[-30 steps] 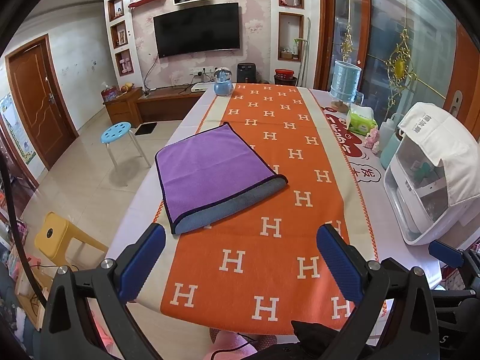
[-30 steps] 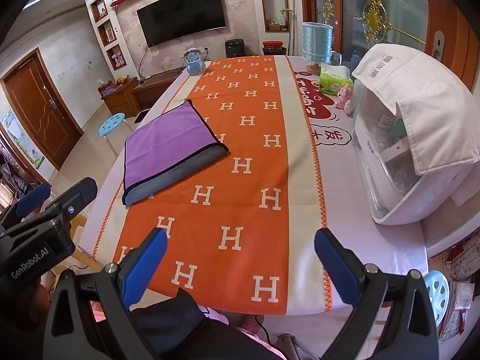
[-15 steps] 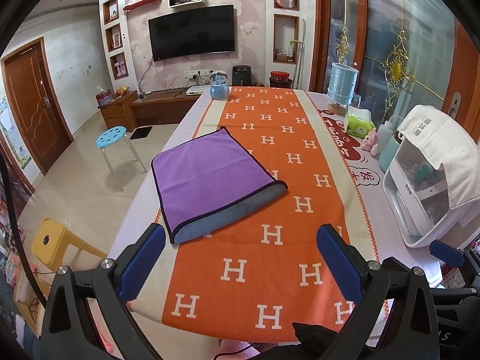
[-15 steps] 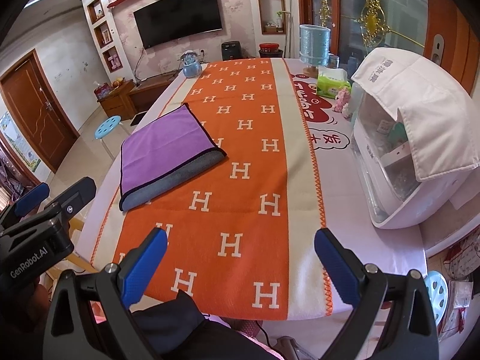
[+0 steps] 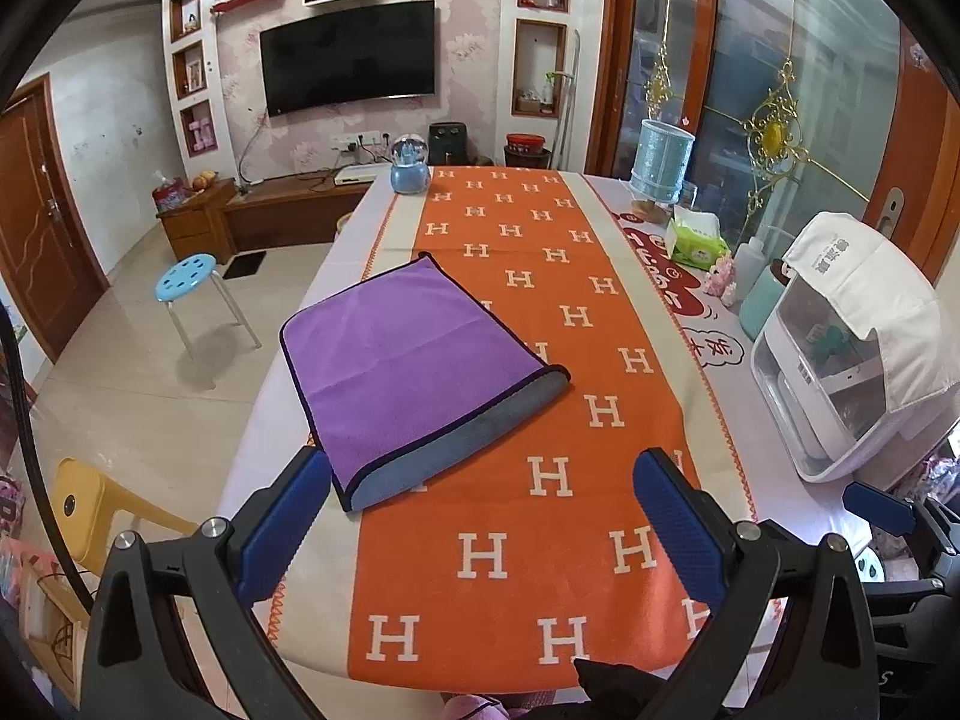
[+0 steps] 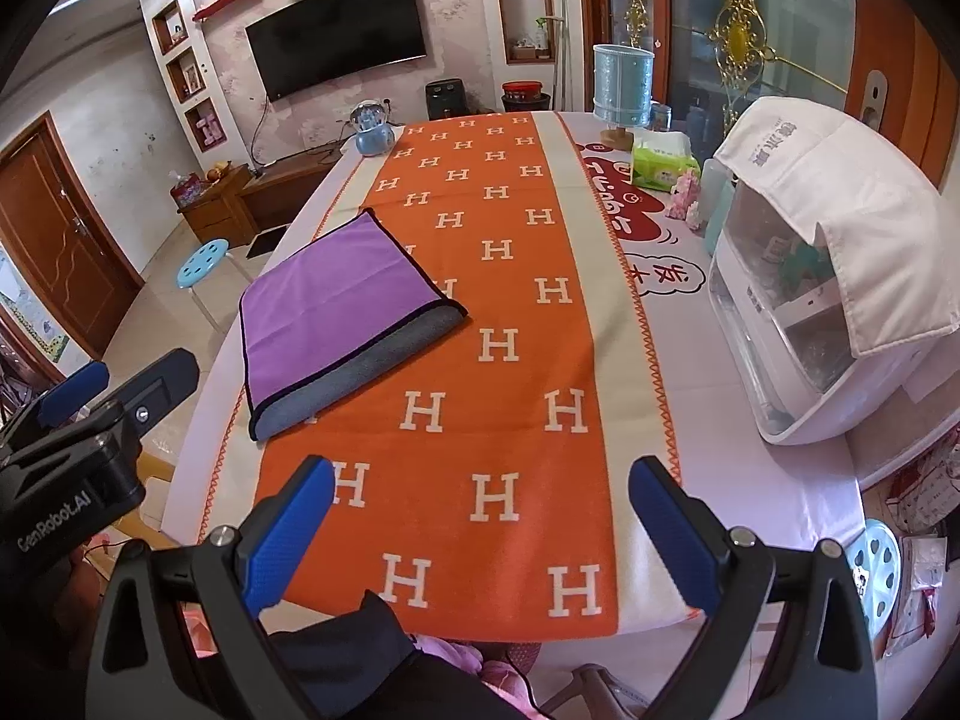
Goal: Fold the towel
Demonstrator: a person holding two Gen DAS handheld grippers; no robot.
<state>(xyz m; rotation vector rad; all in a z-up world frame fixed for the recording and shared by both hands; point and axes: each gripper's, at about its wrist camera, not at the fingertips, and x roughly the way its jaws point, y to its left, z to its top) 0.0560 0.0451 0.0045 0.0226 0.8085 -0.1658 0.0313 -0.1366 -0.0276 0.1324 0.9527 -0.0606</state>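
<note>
Left wrist: towel (image 5: 414,372) folded, purple over grey, flat on orange runner (image 5: 540,480). Left gripper (image 5: 480,510) and right gripper (image 6: 480,516) spread wide, seemingly above table, empty.

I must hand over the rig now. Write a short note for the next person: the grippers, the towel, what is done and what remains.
Left gripper: open, empty, held back near the table's front edge.
Right gripper: open, empty, also held back.
Purple microfibre towel with grey underside: lies flat on the orange H-pattern table runner, left side, untouched by either gripper.
Done: one fold appears made; the grey layer shows along the near edge.
Left: probably another fold, if a smaller packet is wanted.
</note>
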